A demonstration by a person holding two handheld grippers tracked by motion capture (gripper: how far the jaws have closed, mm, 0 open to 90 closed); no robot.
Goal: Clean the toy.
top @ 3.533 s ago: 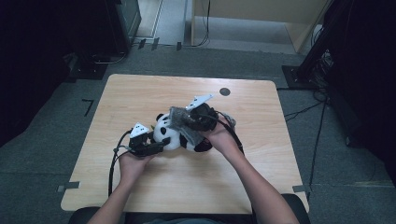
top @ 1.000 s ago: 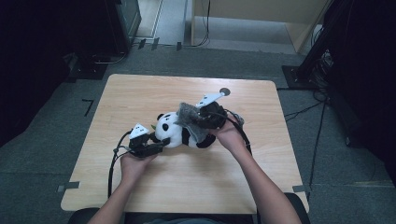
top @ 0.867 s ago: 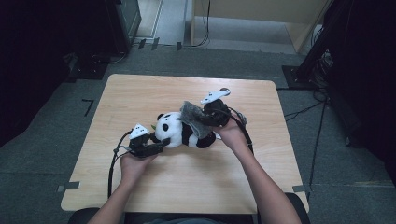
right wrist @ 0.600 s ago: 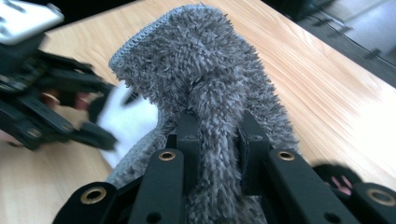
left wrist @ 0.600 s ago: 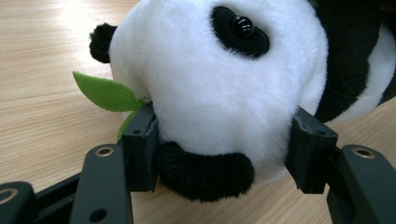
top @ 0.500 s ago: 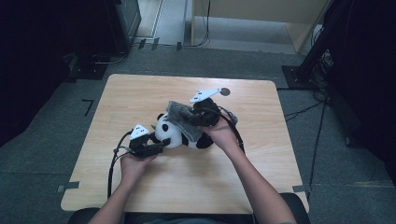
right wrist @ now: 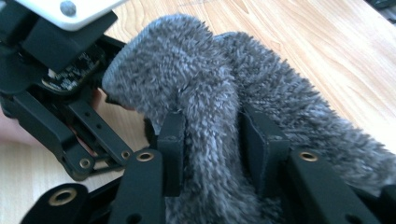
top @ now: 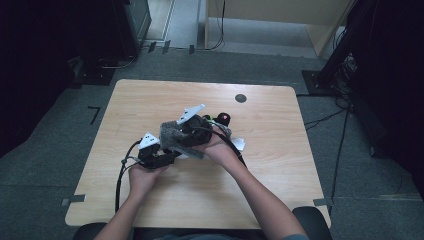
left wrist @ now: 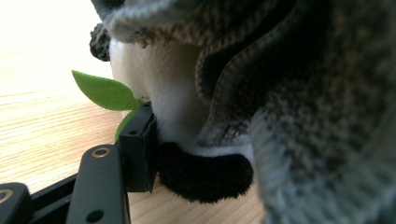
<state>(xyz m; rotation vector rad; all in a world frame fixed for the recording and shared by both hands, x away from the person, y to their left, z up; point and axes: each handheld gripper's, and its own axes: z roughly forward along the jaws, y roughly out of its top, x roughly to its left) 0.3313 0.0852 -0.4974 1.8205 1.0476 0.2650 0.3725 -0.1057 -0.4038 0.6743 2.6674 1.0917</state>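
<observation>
Now your left tongs (left wrist: pixel 140 154) clamp the plush panda (left wrist: pixel 177 107) low on the tabletop (top: pixel 150 110), while your right tongs (right wrist: pixel 212 140), just loosening, straddle the grey fleece cloth (right wrist: pixel 205 93) draped directly over it.

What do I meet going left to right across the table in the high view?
Left gripper → grey fuzzy cloth draped over the panda plush → right gripper holding the cloth → small black and red thing → white bit past the right hand → dark round spot in the table.
</observation>
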